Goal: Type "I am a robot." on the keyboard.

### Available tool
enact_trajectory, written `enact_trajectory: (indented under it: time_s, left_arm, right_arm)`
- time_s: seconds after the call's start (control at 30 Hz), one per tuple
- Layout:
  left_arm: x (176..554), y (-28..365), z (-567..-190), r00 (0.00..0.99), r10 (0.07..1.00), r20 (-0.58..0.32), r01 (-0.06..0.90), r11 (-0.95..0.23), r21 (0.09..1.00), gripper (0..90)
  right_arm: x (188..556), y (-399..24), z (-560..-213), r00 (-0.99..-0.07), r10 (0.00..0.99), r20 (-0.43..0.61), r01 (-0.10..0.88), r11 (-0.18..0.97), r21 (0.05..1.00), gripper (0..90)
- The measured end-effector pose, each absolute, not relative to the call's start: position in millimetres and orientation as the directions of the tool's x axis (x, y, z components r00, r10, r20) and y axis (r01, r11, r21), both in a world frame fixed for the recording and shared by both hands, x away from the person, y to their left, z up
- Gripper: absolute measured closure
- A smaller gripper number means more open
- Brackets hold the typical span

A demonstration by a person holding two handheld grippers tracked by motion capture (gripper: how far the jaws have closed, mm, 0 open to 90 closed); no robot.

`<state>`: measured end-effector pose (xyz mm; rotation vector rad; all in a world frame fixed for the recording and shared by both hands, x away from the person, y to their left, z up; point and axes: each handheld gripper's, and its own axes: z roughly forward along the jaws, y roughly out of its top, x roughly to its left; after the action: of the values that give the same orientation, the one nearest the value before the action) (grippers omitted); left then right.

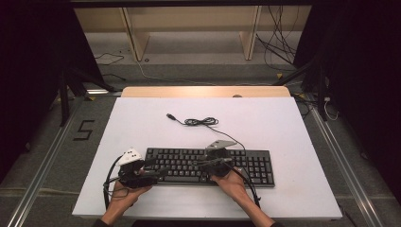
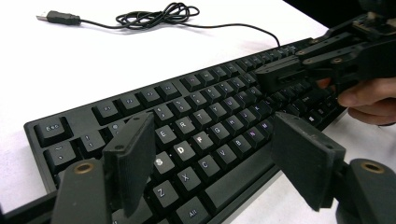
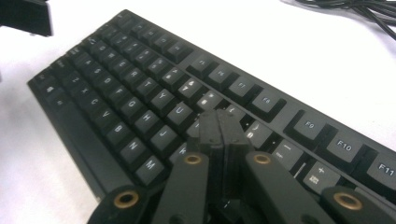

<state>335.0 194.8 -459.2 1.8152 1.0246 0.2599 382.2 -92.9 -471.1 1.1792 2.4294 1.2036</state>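
A black keyboard (image 1: 246,166) lies across the near half of the white tabletop (image 1: 137,127). Its thin cable (image 1: 201,121) coils behind it and ends in a loose USB plug (image 1: 170,116). My left gripper (image 1: 158,171) hovers low over the keyboard's left end (image 2: 187,126), open, its jaws (image 2: 210,126) wide with nothing held between them. My right gripper (image 1: 196,163) reaches over the middle keys from the right. Its jaws (image 3: 218,119) are pressed together, shut on nothing, their tip just above the keys (image 3: 154,116). In the left gripper view, the right gripper (image 2: 280,74) and a hand (image 2: 373,100) are at the far right.
The coiled cable (image 2: 156,16) and plug (image 2: 56,17) lie on bare white surface behind the keyboard. A wooden strip (image 1: 205,91) edges the table's far side. Shelving legs (image 1: 135,38) and loose floor cables (image 1: 279,42) lie beyond it. A "5" mark (image 1: 84,130) is on the floor at left.
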Motion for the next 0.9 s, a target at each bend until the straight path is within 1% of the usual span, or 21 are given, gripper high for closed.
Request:
enact_trajectory:
  time_s: [0.57,0.87,0.9]
  left_arm:
    - [326.5,201.1,-460.1,0.622,0.742,-0.249,0.510,-0.143,0.848,29.4]
    - [326.4,203.7,-461.1,0.615,0.748,-0.251,0.510,-0.134,0.850,29.2]
    - [326.5,203.8,-461.4,0.614,0.748,-0.251,0.510,-0.133,0.850,29.2]
  right_arm:
    - [388.9,-89.1,-478.8,-0.649,0.745,0.154,0.593,0.369,0.715,90.0]
    - [388.2,-90.2,-477.1,-0.638,0.751,0.169,0.603,0.351,0.717,90.0]
    - [387.8,-90.9,-476.4,-0.638,0.750,0.175,0.601,0.343,0.722,87.2]
